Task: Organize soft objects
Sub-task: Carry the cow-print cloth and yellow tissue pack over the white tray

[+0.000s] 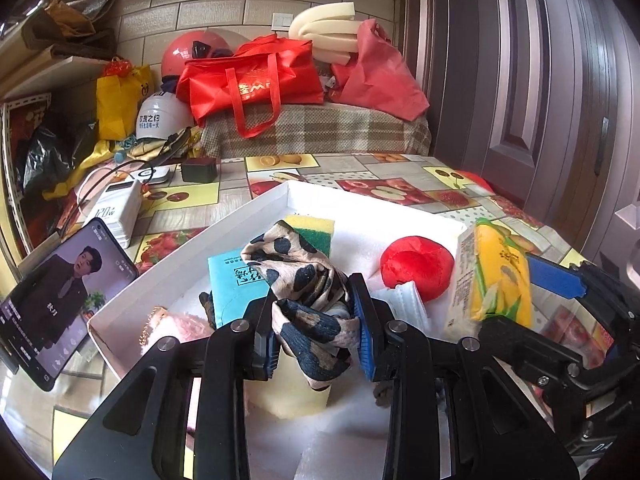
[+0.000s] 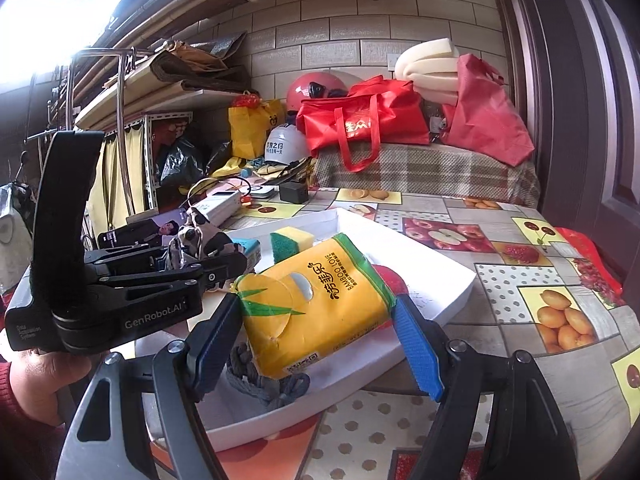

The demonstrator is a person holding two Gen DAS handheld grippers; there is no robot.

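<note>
Over the white tray (image 1: 192, 248) on the table (image 1: 400, 184), both claws are carrying soft items: the left claw (image 1: 316, 336) is pinching a spotted scarf (image 1: 296, 276) narrowly, the right claw (image 2: 316, 336) is gripping a yellow tissue pack (image 2: 316, 300) wide. Next probably comes lowering each into free space beside the sponge (image 1: 312, 228), red plush (image 1: 416, 268) and blue packet (image 1: 236, 284) lying inside.

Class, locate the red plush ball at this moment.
In the left wrist view, the red plush ball lies inside the white tray, right of centre, beside the yellow tissue pack.
</note>
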